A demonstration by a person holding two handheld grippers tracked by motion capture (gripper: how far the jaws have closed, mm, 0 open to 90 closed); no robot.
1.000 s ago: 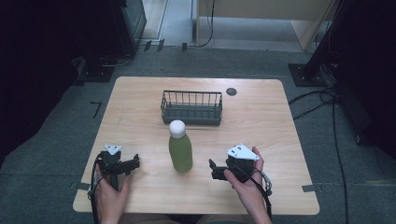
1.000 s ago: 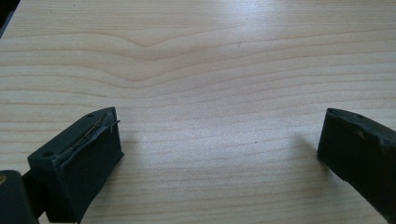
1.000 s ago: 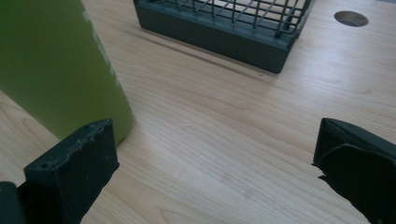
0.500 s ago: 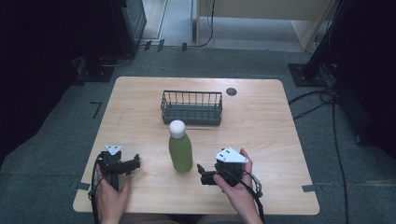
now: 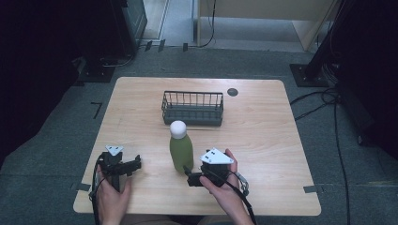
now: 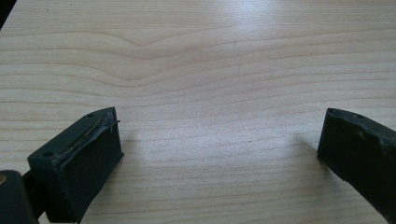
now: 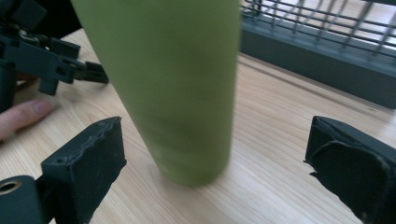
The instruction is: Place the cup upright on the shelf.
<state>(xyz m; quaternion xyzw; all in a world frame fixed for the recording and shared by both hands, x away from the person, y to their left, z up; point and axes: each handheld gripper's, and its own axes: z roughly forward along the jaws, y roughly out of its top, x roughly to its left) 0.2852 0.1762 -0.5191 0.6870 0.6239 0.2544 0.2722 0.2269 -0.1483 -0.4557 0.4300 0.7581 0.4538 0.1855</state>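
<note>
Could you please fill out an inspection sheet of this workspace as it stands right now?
Surface: light wooden table, bare apart from the items below.
Job's things: green bottle with white cap, upright; dark wire basket behind it.
Clutter: nothing seen.
Grippers: right claw low beside the bottle's base, jaws just been closing, bottle between them, pads not pressing; left claw open over bare wood.
Cables: one trails from each claw; more lie on the floor at right.
Surroundings: grey floor, dark equipment at both sides.
</note>
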